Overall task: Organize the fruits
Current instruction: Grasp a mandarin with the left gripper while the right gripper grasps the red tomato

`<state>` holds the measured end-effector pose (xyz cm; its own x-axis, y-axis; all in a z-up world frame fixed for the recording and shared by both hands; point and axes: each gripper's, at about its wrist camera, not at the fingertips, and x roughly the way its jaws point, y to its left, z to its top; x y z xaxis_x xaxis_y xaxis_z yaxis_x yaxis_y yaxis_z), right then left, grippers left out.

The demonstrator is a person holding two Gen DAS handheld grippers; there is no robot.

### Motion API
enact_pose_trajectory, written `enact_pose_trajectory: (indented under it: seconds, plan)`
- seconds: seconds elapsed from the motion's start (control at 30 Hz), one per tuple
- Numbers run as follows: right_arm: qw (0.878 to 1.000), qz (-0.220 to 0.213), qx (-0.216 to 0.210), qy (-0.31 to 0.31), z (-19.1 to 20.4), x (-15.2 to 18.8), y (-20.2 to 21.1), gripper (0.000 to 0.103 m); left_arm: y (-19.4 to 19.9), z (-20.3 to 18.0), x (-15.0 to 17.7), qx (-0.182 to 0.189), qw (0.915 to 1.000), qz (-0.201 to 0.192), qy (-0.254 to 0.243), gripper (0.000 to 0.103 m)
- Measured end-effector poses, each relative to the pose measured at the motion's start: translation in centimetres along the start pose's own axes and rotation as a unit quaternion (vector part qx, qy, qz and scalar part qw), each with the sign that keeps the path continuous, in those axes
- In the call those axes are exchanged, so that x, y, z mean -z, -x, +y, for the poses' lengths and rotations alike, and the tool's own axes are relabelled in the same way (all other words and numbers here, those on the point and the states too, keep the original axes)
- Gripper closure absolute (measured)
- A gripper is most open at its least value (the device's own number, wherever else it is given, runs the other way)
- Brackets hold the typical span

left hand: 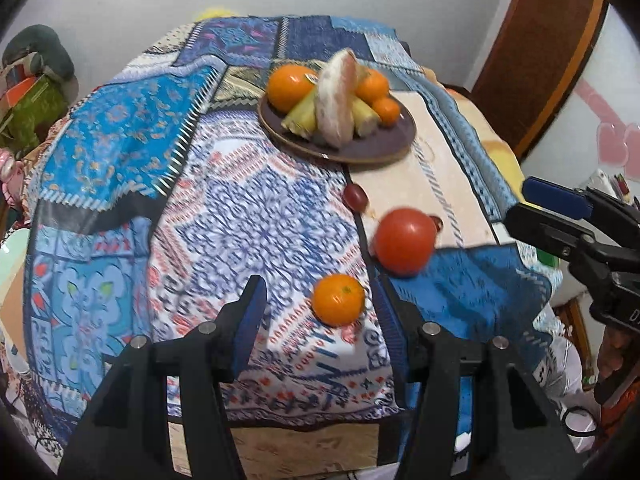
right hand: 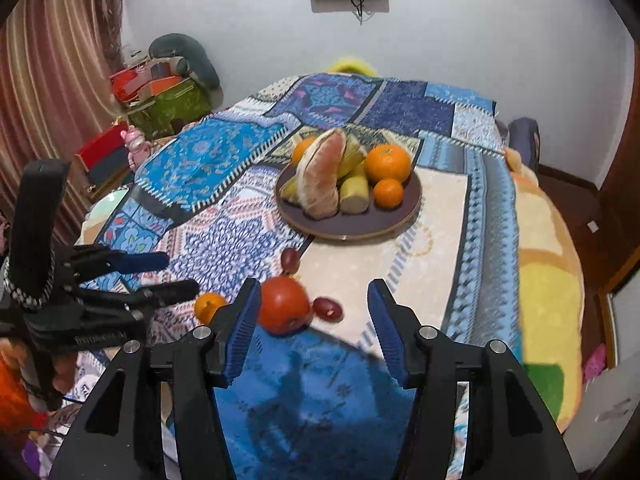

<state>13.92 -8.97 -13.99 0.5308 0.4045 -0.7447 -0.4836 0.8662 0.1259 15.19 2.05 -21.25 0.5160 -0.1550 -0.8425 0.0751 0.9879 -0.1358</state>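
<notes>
A brown plate (left hand: 376, 148) (right hand: 352, 224) on the patterned cloth holds oranges (left hand: 289, 86), a peeled pomelo wedge (left hand: 336, 100) (right hand: 320, 176) and pale green fruit pieces. Loose on the cloth lie a small orange (left hand: 338, 299) (right hand: 209, 306), a red tomato (left hand: 404, 241) (right hand: 283, 306) and two dark red grapes (left hand: 355, 196) (right hand: 328, 309). My left gripper (left hand: 320, 304) is open, with the small orange between its fingers. My right gripper (right hand: 314, 308) is open, with the tomato just ahead by its left finger. Each gripper shows at the side of the other's view.
The table's cloth (left hand: 248, 220) drops off at the near edge. A yellow and orange blanket (right hand: 548, 264) covers the right side. Boxes and a green bag (right hand: 168, 104) stand by the striped curtain at left. A wooden door (left hand: 536, 60) is at right.
</notes>
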Motion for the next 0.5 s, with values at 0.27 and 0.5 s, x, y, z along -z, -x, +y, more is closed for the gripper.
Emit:
enact_pose_trajectory:
  seconds: [0.27,0.5]
  plan:
    - [0.999,0.036,-0.018,-0.013,0.7,1.1,-2.2,0.051,-2.0,-0.7,0.9,0.013,0.9996,0.023,-0.009,0.065]
    - [0.998,0.063,-0.029,-0.007,1.4,1.1,-4.4,0.051,-1.9,0.4,1.0,0.014,0.9998,0.011,-0.004,0.070]
